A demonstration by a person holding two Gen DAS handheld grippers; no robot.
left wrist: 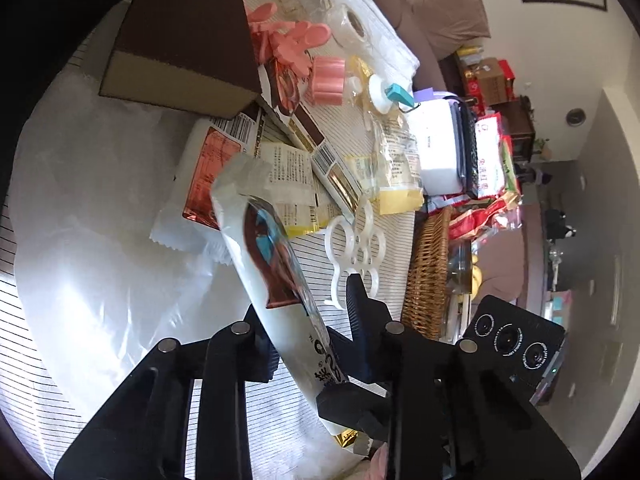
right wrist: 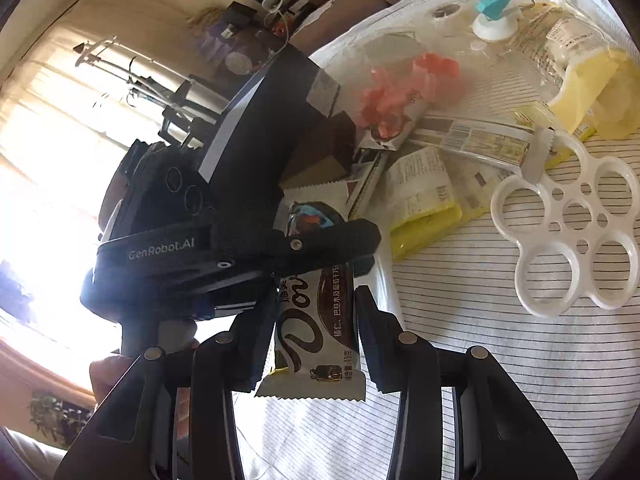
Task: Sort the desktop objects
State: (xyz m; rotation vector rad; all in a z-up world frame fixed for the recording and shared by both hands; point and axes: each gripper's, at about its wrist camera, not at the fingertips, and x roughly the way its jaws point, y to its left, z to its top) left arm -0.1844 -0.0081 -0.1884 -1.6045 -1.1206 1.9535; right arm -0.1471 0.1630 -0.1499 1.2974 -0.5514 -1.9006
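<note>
The right gripper (right wrist: 316, 344) was clamped on the near end of a white chocolate bar (right wrist: 316, 320), one finger on each side. The left gripper (left wrist: 310, 320) had closed on the far end of the same bar, so both held it up above the striped table (right wrist: 500, 380). It looked like the bar was being passed from one gripper to the other. Next, one gripper would need to let go. Near by lay a white ring tray (right wrist: 568, 236), yellow packets (right wrist: 424, 216) and a brown box (left wrist: 180, 36).
</note>
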